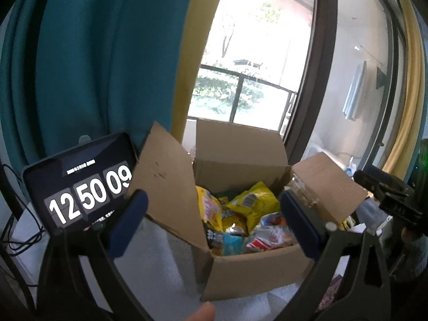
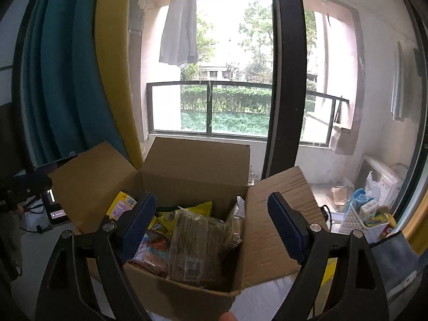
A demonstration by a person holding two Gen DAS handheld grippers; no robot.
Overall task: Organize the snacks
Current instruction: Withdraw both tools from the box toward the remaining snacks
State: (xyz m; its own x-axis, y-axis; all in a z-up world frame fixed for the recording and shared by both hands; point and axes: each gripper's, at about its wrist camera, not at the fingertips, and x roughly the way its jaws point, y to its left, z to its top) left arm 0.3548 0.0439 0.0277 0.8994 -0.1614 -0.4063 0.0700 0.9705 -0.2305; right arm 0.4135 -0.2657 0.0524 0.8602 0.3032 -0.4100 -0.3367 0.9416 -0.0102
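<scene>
An open cardboard box with its flaps up holds several snack packets. Yellow bags lie at its middle and a red-and-white packet sits near its front wall. In the right wrist view a clear pack of brown cakes leans upright inside the box, next to an orange-and-blue packet. My left gripper hangs open in front of the box with nothing between its blue pads. My right gripper is open too, close above the box's front edge, and the clear pack stands free between its fingers.
A tablet showing a clock stands left of the box. A white basket of small items sits on the right. Teal and yellow curtains and a glass balcony door stand behind. A white foam sheet covers the surface.
</scene>
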